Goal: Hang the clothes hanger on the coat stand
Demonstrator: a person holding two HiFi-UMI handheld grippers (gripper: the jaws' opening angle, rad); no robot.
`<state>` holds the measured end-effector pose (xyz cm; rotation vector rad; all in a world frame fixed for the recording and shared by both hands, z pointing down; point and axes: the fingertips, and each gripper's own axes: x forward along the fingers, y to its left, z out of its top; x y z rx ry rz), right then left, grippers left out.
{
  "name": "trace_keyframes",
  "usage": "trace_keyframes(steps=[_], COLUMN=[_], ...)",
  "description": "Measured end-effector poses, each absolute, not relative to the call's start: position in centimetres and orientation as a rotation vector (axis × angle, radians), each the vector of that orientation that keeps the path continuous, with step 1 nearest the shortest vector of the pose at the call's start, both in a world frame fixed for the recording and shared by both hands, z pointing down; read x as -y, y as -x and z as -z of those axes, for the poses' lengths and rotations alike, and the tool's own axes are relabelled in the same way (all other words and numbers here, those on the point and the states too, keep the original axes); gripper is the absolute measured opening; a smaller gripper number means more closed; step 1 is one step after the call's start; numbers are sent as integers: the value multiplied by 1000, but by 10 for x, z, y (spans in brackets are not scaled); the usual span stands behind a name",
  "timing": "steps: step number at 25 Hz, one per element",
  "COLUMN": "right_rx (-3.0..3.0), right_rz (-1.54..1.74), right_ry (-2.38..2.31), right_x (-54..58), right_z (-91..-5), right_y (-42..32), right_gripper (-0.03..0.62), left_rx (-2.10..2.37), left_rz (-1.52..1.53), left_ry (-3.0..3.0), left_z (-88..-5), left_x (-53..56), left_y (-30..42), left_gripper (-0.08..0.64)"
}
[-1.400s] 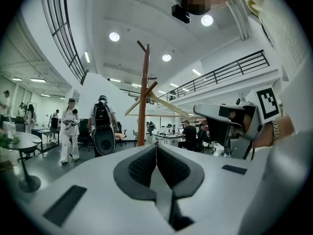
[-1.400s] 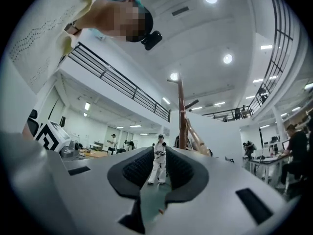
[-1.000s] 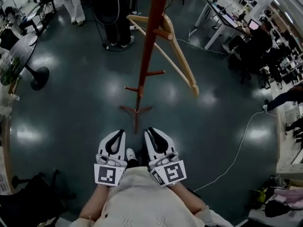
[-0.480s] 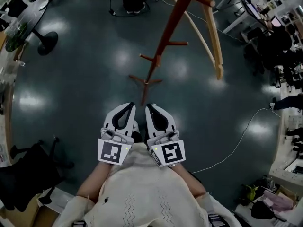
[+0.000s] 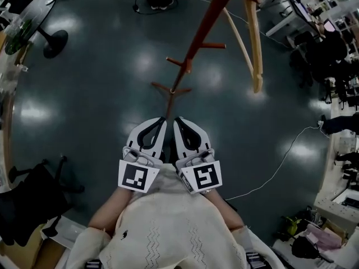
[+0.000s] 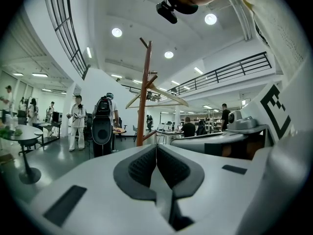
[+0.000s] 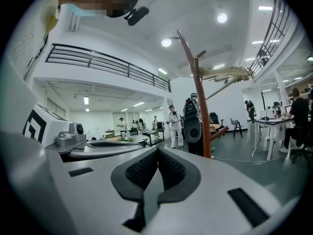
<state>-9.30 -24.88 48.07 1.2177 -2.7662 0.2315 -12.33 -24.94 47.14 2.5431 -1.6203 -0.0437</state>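
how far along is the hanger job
Done, it seems: the wooden hanger hangs from a peg on the coat stand. In hand: nothing; the left gripper and right gripper are both shut and empty, held close to the person's body. Left to do: nothing visible.

Dark glossy floor (image 5: 84,128) with light reflections; thin white cable (image 5: 279,171) across it. White walls (image 6: 105,84), round ceiling lamps (image 6: 116,32), black-railed mezzanine balcony (image 6: 234,70). Round white pedestal table (image 6: 17,133).
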Motion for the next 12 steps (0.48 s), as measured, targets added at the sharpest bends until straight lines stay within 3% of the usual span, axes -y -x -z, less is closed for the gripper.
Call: trace_keyframes(steps=[12], right_rx=[2724], right_rz=[-238], right_ry=[-1210], right_x=[240], right_z=[-493], right_y=[90], right_gripper=[20], left_rx=[1566], left_rz=[55], left_ry=[-2550], left_z=[-478], left_x=[244], left_y=[116], left_gripper=[14])
